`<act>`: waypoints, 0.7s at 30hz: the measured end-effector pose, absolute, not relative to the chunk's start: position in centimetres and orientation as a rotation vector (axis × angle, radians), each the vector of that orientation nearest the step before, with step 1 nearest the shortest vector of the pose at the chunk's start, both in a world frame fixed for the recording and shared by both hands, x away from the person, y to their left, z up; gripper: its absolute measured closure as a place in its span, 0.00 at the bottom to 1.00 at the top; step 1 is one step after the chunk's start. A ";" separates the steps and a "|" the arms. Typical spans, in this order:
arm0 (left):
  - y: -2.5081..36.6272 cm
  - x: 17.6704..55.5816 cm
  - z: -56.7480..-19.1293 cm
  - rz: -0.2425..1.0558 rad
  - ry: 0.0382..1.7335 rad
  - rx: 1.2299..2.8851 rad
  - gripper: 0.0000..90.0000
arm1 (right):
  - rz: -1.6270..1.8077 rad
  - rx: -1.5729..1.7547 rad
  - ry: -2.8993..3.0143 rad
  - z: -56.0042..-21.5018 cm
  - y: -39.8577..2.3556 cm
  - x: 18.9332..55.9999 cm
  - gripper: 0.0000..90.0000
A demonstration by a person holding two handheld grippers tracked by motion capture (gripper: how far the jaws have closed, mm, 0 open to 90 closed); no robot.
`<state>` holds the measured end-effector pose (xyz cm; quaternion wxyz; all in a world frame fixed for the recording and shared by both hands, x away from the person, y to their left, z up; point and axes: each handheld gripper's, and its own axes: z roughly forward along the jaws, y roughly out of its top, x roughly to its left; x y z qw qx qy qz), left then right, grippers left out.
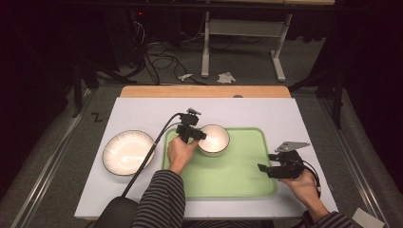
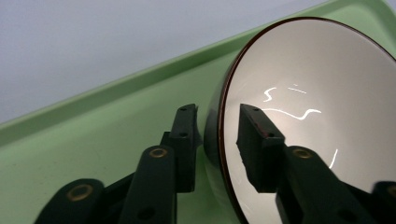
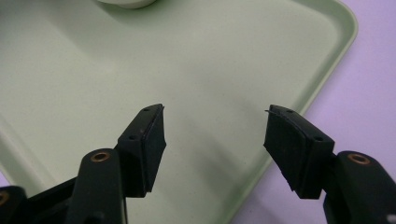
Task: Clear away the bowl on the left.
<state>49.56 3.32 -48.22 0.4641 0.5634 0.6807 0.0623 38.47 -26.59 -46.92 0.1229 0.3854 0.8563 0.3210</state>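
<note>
From the high view we record a pale green rectangular plastic tray point(image 1: 237, 175) on the white table point(image 1: 142, 114). A small white bowl with a dark rim point(image 1: 215, 138) sits in the tray's far left corner; the left gripper point(image 1: 196, 135) is at the bowl's left rim. A wide white ribbed plate point(image 1: 127, 152) lies left of the tray. The right gripper point(image 1: 267, 170) hovers over the tray's right edge.

In the left gripper view, we note the jaws narrowly pinching the bowl's rim, one inside, one outside.

In the right gripper view, the jaws stand wide apart, empty, above the tray.
</note>
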 end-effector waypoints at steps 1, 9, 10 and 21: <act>3.4 49.6 -48.1 0.155 1.672 1.379 0.70 | 0.935 1.122 2.500 -46.9 -26.6 38.5 0.44; 3.9 49.0 -46.7 0.215 1.609 1.369 0.56 | 0.935 1.124 2.502 -47.0 -26.5 38.5 0.44; 3.9 48.9 -46.5 0.205 1.607 1.360 0.55 | 0.935 1.122 2.505 -47.0 -26.5 38.5 0.44; 4.9 48.2 -44.9 0.231 1.565 1.374 0.52 | 0.924 1.120 2.511 -47.1 -26.4 38.5 0.44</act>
